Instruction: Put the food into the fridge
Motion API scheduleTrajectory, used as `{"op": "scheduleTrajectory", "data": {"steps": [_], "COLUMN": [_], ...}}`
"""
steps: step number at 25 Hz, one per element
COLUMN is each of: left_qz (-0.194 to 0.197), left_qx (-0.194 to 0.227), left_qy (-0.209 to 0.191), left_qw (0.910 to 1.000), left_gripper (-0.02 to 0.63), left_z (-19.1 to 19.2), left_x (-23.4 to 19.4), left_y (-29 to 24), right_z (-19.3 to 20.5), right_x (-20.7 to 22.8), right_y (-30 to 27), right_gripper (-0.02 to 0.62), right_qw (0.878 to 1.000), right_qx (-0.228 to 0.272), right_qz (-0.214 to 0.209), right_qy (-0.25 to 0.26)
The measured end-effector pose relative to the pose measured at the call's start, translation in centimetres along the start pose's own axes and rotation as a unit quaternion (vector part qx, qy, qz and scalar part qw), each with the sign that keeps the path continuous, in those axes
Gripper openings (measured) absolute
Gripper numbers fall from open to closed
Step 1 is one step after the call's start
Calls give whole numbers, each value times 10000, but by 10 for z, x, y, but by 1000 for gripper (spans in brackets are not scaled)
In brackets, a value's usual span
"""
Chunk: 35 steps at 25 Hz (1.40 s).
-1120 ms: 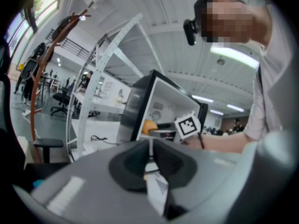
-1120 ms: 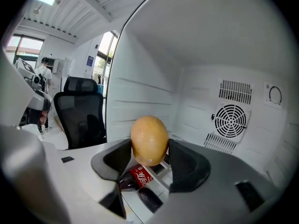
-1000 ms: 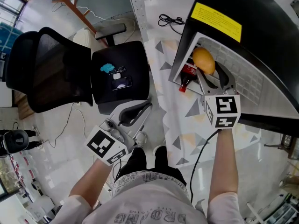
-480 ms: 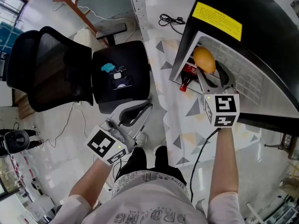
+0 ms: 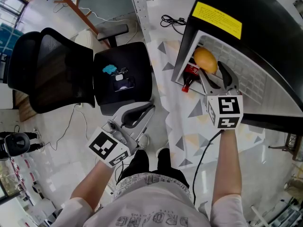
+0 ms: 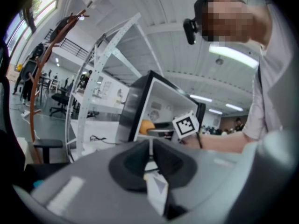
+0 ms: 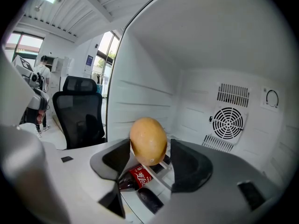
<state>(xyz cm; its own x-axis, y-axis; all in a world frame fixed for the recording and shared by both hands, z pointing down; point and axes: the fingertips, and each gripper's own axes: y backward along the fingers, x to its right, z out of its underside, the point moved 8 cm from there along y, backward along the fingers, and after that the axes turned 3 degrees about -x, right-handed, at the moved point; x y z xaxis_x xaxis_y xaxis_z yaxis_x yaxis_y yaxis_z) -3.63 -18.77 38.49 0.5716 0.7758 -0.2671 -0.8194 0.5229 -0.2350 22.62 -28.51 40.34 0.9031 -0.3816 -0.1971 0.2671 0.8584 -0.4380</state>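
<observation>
The right gripper (image 5: 212,70) reaches into the open black fridge (image 5: 251,8), grasping a smooth orange-yellow oval fruit (image 7: 148,140) over the white wire shelf (image 7: 164,168), just above a lying red-labelled cola bottle (image 5: 189,74). The left gripper (image 5: 142,111), clenched and empty, hangs beside a black office chair (image 5: 120,77).

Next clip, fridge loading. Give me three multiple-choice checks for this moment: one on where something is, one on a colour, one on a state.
1. Where is the cola bottle?
A) in the left tongs
B) lying in the fridge, under the held fruit
C) on top of the fridge

2. What colour is the label on the fridge's black outside?
A) yellow
B) blue
C) green

3. The left tongs are:
A) open round the bottle
B) shut on the fruit
C) shut, holding nothing

Key: B, the right gripper view shows it lying beneath the fruit; A, plain in the head view; C, their pads meet with nothing between.
</observation>
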Motion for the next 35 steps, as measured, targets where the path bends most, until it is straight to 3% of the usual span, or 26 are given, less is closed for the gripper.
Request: {"op": "scheduleTrajectory", "data": {"steps": [21, 35], "left_qz": [109, 356], "left_qx": [91, 133], "left_qy": [-152, -367], "left_qw": [9998, 9986], "left_gripper": [28, 28], "left_z": [-7, -13], "left_x": [18, 39], "left_y": [13, 36], "right_z": [-6, -7], "right_x": [-15, -46], "right_y": [46, 100], "right_gripper": [253, 132], "right_qw": [9994, 9979], "right_qx": [307, 549], "right_qz": [111, 279], "right_qy": [-84, -183]}}
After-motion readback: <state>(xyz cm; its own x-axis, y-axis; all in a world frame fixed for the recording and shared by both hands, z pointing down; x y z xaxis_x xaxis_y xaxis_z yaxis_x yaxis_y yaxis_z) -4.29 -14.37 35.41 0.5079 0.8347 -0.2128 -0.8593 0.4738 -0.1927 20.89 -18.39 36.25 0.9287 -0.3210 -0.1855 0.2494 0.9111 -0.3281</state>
